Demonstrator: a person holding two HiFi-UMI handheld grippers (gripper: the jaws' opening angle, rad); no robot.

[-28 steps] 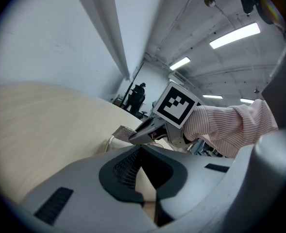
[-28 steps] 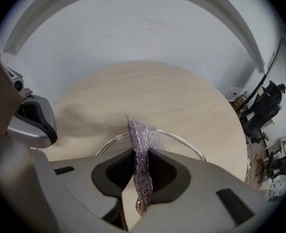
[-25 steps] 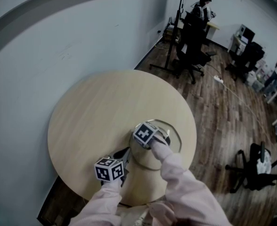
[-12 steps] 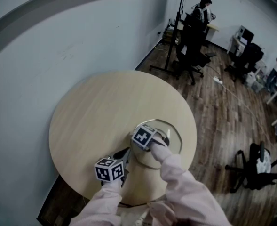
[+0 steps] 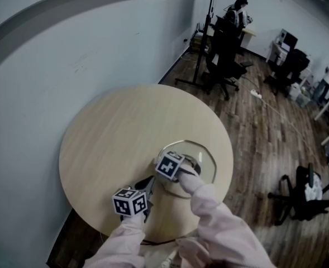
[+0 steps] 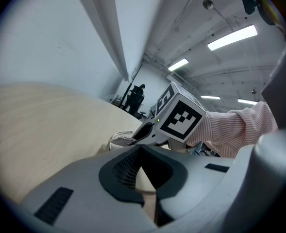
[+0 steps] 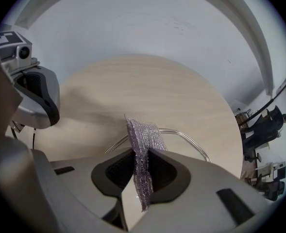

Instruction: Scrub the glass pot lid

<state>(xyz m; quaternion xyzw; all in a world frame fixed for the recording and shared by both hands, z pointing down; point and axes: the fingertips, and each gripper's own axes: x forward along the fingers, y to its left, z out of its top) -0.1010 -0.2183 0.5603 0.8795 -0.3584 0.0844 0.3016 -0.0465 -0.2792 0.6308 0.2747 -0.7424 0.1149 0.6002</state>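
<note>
Worry from my end: the lid [image 5: 204, 154] skating away. It lies loose on the surface [image 5: 119, 127], whose edge is near the lid. Right tongs [image 7: 142, 168] pinch the mesh [image 7: 143, 142] over the lid. Left tongs [image 6: 142, 174], closed and empty, sit beside the lid without steadying it.

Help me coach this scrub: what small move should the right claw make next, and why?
Probably a short sideways wipe of the right claw across the glass lid. That claw is shut on a silver mesh cloth whose free end sticks out over the lid's rim, and the lid lies flat on the table. The left claw, shut and empty, sits beside it.
</note>
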